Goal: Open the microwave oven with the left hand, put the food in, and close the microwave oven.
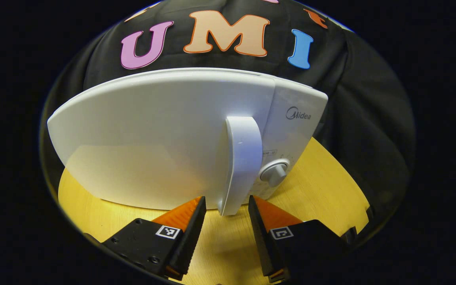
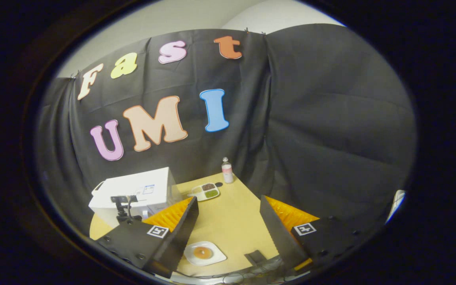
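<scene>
The white microwave (image 1: pixel 164 138) stands shut on the wooden table (image 1: pixel 319 178), its door close in front of me in the left gripper view. My left gripper (image 1: pixel 227 201) is open, one finger on each side of the lower end of the vertical door handle (image 1: pixel 240 158), neither pressing on it. In the right gripper view my right gripper (image 2: pixel 228 200) hangs open and empty high above the table. Below it lies a white plate with round orange-brown food (image 2: pixel 204 252). The microwave (image 2: pixel 137 188) shows at the left, with the other gripper (image 2: pixel 123 206) in front of it.
A timer knob (image 1: pixel 274 173) sits on the microwave's panel right of the handle. A divided tray of food (image 2: pixel 206 192) and a small bottle (image 2: pixel 227 170) stand at the table's far side. A dark flat object (image 2: pixel 257 257) lies near the front edge, right of the plate.
</scene>
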